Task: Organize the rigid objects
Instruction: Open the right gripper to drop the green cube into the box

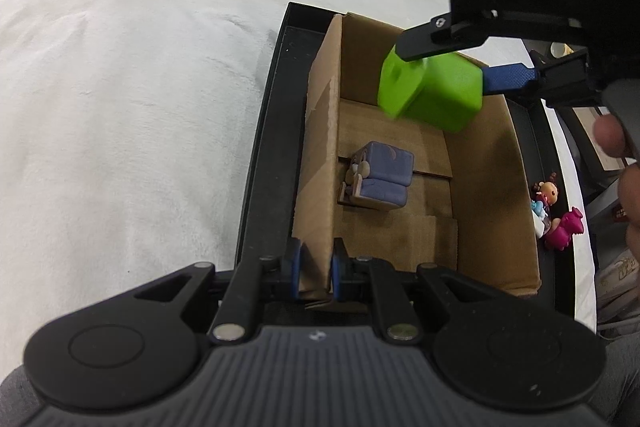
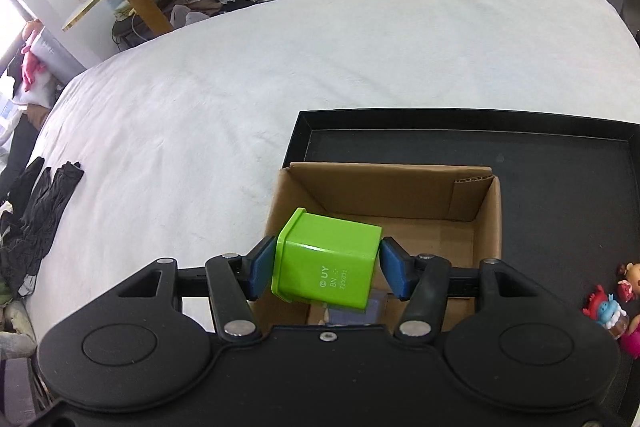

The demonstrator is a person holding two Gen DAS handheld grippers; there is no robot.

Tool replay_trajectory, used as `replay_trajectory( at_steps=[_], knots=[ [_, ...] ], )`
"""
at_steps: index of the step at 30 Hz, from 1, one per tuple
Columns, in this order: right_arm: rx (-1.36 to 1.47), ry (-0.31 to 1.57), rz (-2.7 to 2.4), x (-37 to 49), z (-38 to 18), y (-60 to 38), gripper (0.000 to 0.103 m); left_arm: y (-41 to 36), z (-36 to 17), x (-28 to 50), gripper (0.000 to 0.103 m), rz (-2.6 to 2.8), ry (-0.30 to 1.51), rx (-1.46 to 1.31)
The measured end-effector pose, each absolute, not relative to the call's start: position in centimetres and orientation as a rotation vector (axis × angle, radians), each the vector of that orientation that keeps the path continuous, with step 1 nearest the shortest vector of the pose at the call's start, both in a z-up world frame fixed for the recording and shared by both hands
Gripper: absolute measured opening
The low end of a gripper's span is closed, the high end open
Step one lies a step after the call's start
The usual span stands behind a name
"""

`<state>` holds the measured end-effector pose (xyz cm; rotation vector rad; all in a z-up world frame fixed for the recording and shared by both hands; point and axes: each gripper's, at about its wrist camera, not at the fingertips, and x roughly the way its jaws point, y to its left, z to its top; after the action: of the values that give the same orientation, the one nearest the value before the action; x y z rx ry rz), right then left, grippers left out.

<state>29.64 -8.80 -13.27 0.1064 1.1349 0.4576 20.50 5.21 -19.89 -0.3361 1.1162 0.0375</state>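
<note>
The right gripper has its blue pads pressed against opposite sides of a green cube-shaped container, which hangs tilted in the air above the open cardboard box. In the left wrist view the same green container sits over the far half of the box, clear of its walls and floor.

The left gripper is clamped on the near left wall of the cardboard box, one blue pad outside the wall and one inside it.

On the box floor, close to that left wall, lies a small blue figurine shaped like an armchair with a little figure on it. It lies nearer the left gripper than the spot over which the green container hangs, and it is not touching the container. In the right wrist view only a sliver of it shows beneath the container.

The box stands in a shallow black tray on a white bedcover, pushed toward the tray's left edge. Along the tray's right side, outside the box, a cluster of small toy figures stands near the box wall: a doll with an orange face, a blue-and-white one, and a magenta creature. Black gloves lie at the bedcover's left edge, well apart from the tray.
</note>
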Motion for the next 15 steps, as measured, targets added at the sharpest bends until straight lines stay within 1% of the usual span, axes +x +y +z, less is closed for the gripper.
replay_trajectory(
  at_steps=[5,15],
  knots=[
    [0.16,1.147,0.494,29.1,-12.2,-10.3,0.056,4.9,-19.8,20.5,0.014,0.04,1.117,-0.32],
    [0.154,1.141,0.536,27.6,-9.5,-12.7,0.056,4.8,-19.7,20.4,0.013,0.041,1.116,-0.303]
  ],
)
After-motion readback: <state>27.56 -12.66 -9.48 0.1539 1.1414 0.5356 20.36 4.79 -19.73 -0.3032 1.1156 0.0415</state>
